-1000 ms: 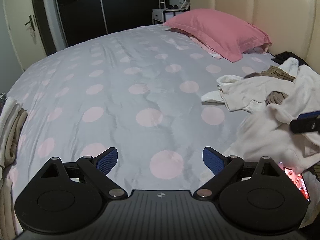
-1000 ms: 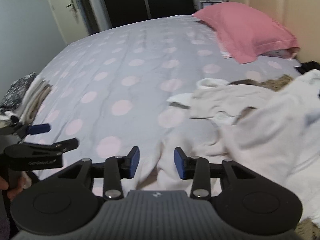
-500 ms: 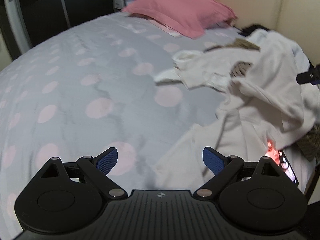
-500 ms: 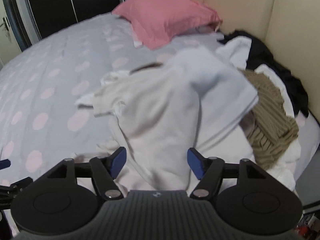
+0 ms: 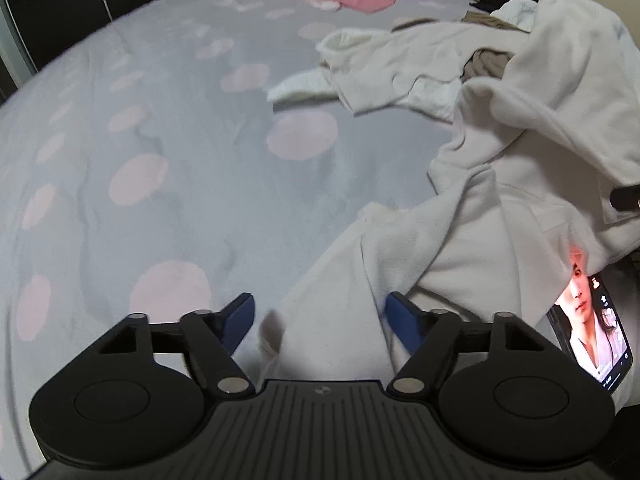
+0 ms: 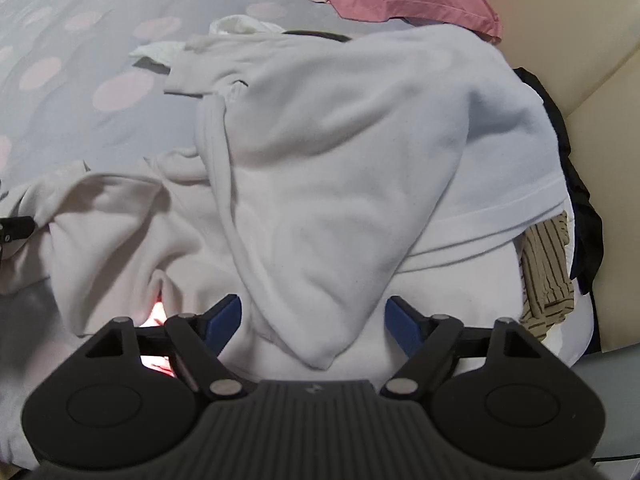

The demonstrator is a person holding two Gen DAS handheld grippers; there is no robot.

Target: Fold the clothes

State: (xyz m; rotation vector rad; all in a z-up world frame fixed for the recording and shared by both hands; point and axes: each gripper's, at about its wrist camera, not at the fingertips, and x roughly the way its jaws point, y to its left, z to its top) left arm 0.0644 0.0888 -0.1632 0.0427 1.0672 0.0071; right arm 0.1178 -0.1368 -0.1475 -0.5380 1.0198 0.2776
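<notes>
fingers of left gripper (image 5: 318,318) just narrowing, apart around cream garment (image 5: 472,232), right gripper (image 6: 312,316) fingers just widening, straddling its fold

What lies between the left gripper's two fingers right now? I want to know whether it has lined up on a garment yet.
In the left wrist view, a strip of the cream garment lies between the fingers of the left gripper; the pads are not yet touching it.

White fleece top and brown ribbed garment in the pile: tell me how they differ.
The white fleece top is plain and pale; the brown ribbed garment is tan with dark stripes. The top lies spread over the heap, almost fully in view; the brown one is mostly buried, only an edge poking out beneath it. Both lie crumpled and unfolded on the bed.
</notes>
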